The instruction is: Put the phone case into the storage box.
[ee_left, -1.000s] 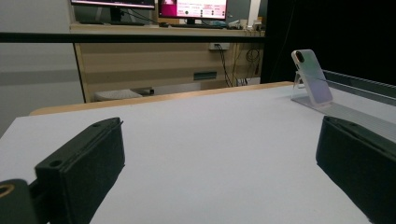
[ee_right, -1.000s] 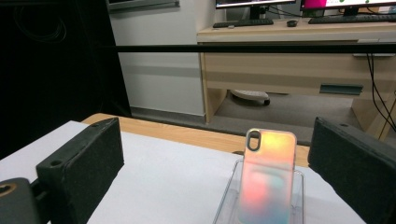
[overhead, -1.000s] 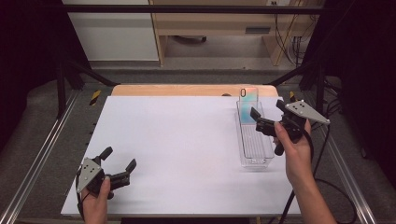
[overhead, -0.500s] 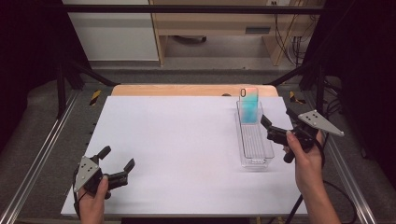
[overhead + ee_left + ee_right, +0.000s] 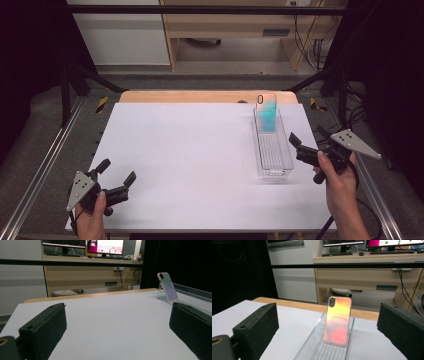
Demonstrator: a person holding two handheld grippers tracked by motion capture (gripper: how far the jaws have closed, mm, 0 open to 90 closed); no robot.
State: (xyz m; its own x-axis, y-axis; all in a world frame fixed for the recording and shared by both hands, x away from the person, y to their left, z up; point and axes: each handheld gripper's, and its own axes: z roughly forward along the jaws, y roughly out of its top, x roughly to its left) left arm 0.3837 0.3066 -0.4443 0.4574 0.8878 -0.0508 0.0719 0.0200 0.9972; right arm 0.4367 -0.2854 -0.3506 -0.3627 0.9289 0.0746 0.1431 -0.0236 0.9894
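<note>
There, glossy iridescent phone case (image 5: 266, 112) upright in ribbed clear tray (image 5: 272, 155).

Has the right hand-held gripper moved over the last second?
Yes. The right hand-held gripper was over the clear tray and has pulled back to the tray's right side, jaws open, leaving the phone case standing.

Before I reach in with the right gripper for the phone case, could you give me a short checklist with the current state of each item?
1. Right gripper open: ok, jaws stand wide apart.
2. Phone case upright at the far end of the clear tray: ok.
3. Case centred between the right jaws: ok in the right gripper view.
4. Path to the case unobstructed: ok.
5. Left gripper out of the way: ok, open at the near left of the white table.
6. Case firmly seated in the tray: cannot tell.
</note>
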